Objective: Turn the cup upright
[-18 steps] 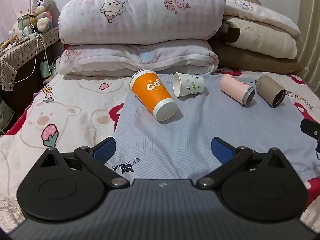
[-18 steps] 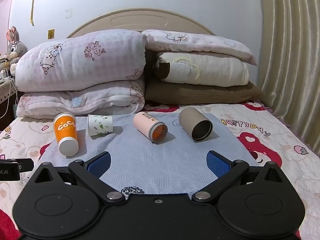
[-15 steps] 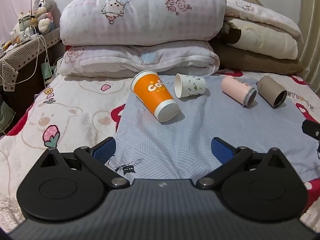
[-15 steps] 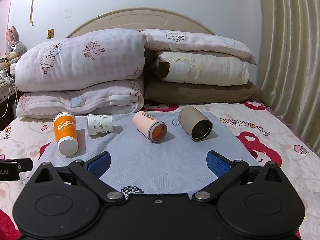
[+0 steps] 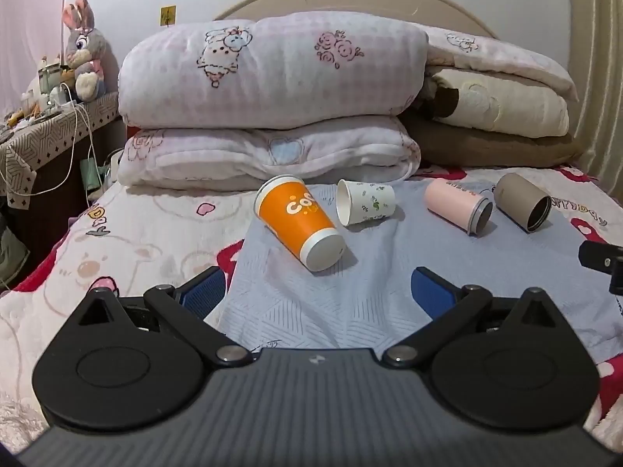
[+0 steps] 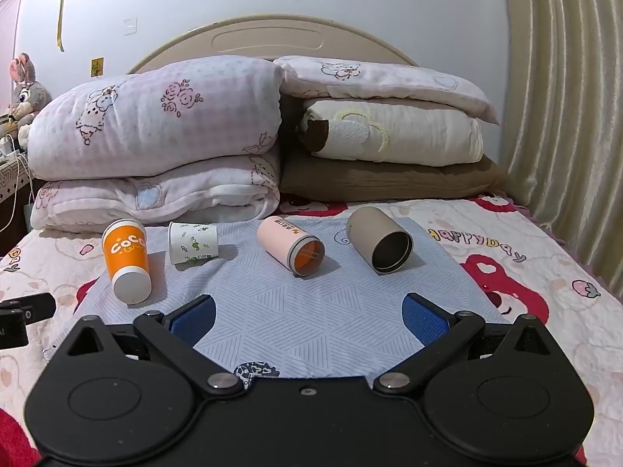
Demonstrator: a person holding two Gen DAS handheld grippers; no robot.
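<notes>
Several cups lie on their sides in a row on a light blue cloth (image 5: 350, 303) on the bed. From left to right they are an orange paper cup (image 5: 298, 222) (image 6: 126, 258), a small white leaf-print cup (image 5: 366, 201) (image 6: 192, 242), a pink cup (image 5: 457, 204) (image 6: 290, 245) and a taupe cup (image 5: 523, 201) (image 6: 379, 239). My left gripper (image 5: 317, 290) is open and empty, just short of the orange cup. My right gripper (image 6: 307, 317) is open and empty, short of the pink and taupe cups.
Stacked pillows and folded quilts (image 5: 268, 109) (image 6: 385, 132) stand behind the cups against the headboard. A side table (image 5: 43, 132) with a plush rabbit (image 5: 83, 50) and cables is at the left. A curtain (image 6: 564, 116) hangs at the right.
The left wrist view has drifted so that the scene sits slightly lower and to the right. The right wrist view has shifted slightly. No cup has moved and both grippers stay open.
</notes>
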